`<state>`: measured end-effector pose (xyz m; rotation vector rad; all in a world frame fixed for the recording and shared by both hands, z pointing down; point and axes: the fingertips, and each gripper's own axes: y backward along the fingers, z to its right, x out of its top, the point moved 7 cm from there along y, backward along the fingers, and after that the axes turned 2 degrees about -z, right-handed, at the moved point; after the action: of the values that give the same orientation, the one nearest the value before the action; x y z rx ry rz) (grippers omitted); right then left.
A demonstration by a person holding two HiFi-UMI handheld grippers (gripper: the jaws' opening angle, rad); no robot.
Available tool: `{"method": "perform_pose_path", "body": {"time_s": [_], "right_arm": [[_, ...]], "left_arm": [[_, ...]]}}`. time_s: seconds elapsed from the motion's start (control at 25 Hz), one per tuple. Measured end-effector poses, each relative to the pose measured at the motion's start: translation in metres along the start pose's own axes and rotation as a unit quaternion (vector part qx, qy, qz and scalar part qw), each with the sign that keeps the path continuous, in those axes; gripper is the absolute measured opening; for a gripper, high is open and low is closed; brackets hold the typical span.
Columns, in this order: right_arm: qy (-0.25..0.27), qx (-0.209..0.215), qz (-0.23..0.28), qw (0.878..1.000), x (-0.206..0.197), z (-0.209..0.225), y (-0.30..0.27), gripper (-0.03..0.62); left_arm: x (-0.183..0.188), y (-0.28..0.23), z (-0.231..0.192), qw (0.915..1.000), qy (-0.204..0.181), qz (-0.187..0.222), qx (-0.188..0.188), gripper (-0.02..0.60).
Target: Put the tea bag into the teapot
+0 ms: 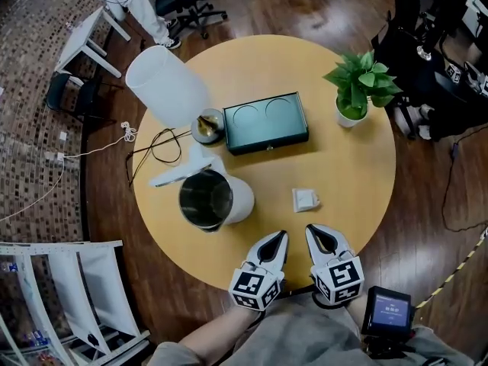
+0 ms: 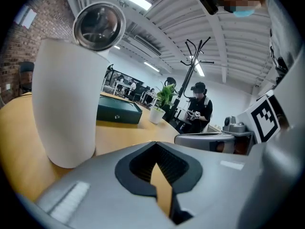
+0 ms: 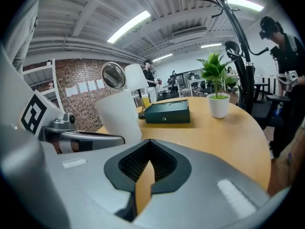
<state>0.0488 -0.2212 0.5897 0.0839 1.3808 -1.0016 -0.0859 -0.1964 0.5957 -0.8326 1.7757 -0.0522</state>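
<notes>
- Nothing done yet: tea bag (image 1: 305, 200) lies flat on the table (image 1: 358, 174), right of the teapot (image 1: 216, 199) and apart from it.
- My left claw (image 1: 280, 239) and right claw (image 1: 314, 231) are both closed and empty, side by side at the near table edge, short of the bag.
- Teapot mouth is uncovered, no bag visible inside.
- Left to do: reach, grab bag, carry over, drop in.

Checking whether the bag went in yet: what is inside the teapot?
The teapot shows only bare dark metal walls through its open mouth; its bottom is too dim to read. The tea bag lies outside on the table.
</notes>
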Motion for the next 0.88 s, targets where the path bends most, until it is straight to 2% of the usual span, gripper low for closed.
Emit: {"method": "perform_pose_path", "body": {"time_s": [0.36,0.52,0.68,0.76,0.88], "right_arm": [[-0.018,0.003,-0.057,0.998,-0.054,0.027,-0.040,0.008],[-0.020,0.000,-0.064,0.998,-0.062,0.037,-0.048,0.009],[-0.008,-0.021,-0.076,0.997,-0.063,0.051,-0.055,0.011],[-0.005,-0.027,-0.085,0.996,-0.062,0.056,-0.061,0.105],[-0.001,-0.033,-0.097,0.995,-0.061,0.065,-0.068,0.146]], "left_arm": [[-0.049,-0.046,-0.021,0.9980,0.020,-0.058,0.015,0.002],[-0.056,-0.057,-0.024,0.9973,0.026,-0.066,0.020,0.002],[-0.055,-0.068,-0.027,0.9969,0.025,-0.070,0.023,0.002],[-0.055,-0.071,-0.029,0.9967,0.025,-0.073,0.026,0.002],[-0.052,-0.075,-0.031,0.9965,0.027,-0.073,0.029,0.002]]}}
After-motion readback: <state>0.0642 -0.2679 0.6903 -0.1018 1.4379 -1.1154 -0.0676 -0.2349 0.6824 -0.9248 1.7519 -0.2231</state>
